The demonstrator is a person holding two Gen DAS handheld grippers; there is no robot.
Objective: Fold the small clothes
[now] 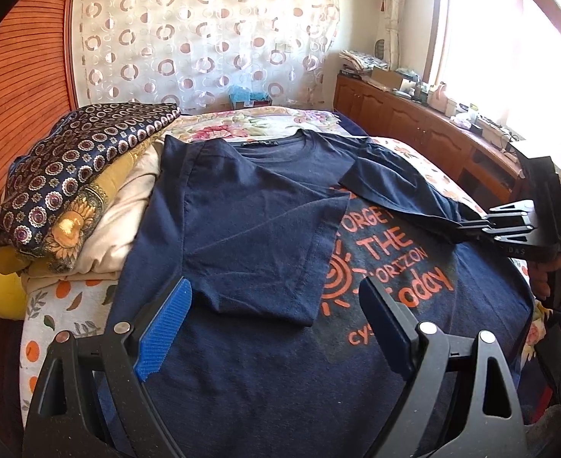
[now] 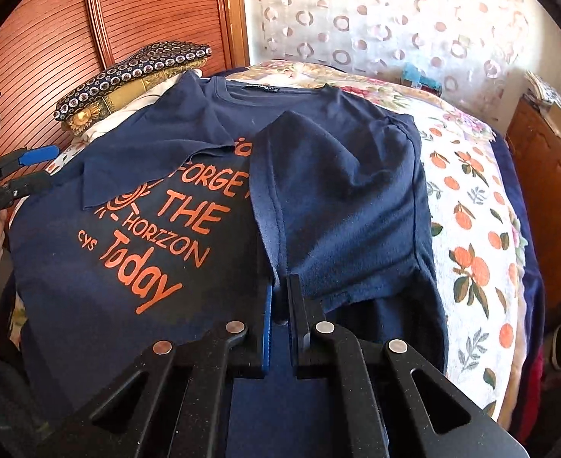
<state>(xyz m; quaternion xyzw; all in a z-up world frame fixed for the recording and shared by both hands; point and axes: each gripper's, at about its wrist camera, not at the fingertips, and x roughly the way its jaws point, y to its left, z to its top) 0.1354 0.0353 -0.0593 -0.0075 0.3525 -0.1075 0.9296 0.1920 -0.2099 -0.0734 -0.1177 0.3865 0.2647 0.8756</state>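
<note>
1. Right wrist view – right gripper (image 2: pixel 278 297) is pinched tight on the sleeve (image 2: pixel 337 206) of the navy t-shirt (image 2: pixel 89 286), which lies on the bed (image 2: pixel 471 210).
2. Left gripper (image 1: pixel 276 316) hovers over the shirt – jaws wide apart, holding nothing.

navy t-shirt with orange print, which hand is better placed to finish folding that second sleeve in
Right. The right gripper is already shut on the navy t-shirt's right sleeve; the left gripper is open over the folded side.

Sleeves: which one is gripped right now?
The right sleeve, pinched at its hem by the right gripper. The left sleeve lies folded flat, untouched by the open left gripper.
</note>
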